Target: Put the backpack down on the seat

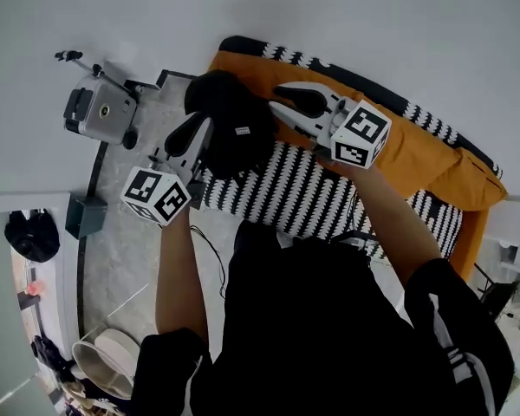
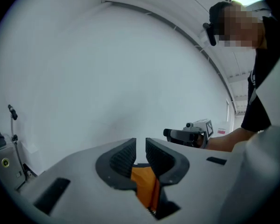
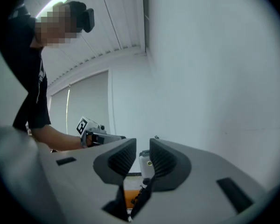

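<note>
While closing, pads a slit apart and gripping nothing: left claw (image 1: 184, 135) and right claw (image 1: 296, 100). Between the two, black backpack (image 1: 230, 120), lying on orange seat (image 1: 416, 159) with striped cushion (image 1: 303, 193). Beyond the tips, white wall (image 1: 373, 24). Left of the left claw, grey device (image 1: 100, 111) on pale floor (image 1: 126, 250).

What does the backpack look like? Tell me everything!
The backpack is all black, soft-looking and lumpy like cloth, with a small white tag on its side. It is at the end of the orange seat, by the striped cover. The left gripper and right gripper flank it, jaws closing with nothing between them.
</note>
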`<state>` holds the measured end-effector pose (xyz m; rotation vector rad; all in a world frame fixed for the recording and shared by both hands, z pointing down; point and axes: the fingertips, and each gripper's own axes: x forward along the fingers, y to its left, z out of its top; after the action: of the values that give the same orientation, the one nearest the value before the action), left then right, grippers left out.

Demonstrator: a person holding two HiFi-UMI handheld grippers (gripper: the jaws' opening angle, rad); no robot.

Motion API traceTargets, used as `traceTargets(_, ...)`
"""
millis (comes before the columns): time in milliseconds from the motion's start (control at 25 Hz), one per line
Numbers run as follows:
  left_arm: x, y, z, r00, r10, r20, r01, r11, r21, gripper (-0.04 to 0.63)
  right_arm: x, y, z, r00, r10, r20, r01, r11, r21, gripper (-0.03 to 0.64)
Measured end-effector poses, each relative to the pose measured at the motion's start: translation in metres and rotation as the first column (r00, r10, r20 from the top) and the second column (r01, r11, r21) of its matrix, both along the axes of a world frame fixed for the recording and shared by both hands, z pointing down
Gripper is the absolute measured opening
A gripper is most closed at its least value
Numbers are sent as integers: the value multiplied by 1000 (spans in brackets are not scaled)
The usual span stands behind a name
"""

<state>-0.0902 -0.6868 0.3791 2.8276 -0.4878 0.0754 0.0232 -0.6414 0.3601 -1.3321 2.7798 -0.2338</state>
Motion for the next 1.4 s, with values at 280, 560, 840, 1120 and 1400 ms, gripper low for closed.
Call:
traceTargets(280,-10,96,-62,998,25,-56,-18,993,121,40,3,109,-78,1000,-25,11,23,983,182,43)
traceTargets(560,-11,203,-87,995,39,-87,-23,984,177,29,8,227,-106,998,-45,-48,56,962,268,38)
traceTargets(840,-5,291,-115,988,123,-90,-101,970,220,29,17,298,-118,998,-56,30,45,957,288,37)
traceTargets(1120,-20,345,-124,988,136,-72,-114,962,249,28,-1,343,-116,995,-66,74,43,957,285,35)
traceTargets(1400,-37,385,-100,988,141,-57,-127,972,196,28,-35,381,-99,998,-60,36,50,974,222,34)
